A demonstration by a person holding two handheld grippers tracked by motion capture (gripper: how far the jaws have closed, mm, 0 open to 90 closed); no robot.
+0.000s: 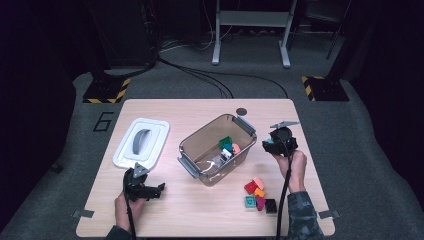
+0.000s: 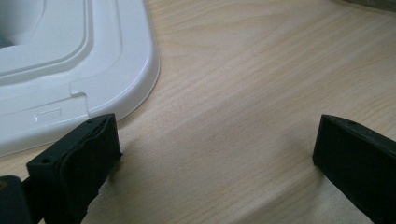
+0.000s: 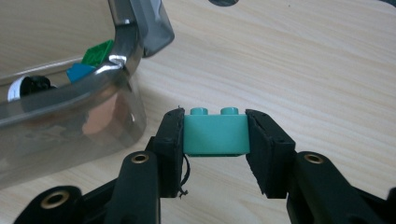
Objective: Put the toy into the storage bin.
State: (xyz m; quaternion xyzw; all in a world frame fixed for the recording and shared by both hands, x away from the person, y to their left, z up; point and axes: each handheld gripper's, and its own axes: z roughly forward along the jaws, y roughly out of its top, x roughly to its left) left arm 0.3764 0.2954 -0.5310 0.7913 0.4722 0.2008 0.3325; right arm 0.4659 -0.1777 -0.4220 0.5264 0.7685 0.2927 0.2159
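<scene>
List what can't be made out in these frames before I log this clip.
- Bin contents, high view: pieces too small to identify; in the right gripper view the smoky wall blurs them.
- Teal brick: its side faces are covered by the right claw pads.
- White lid, left gripper view: cut off by the top and left edges.
- Left claw: its right jaw is cut off by the frame edge.
- Loose bricks, high view: studs too small to count.
</scene>
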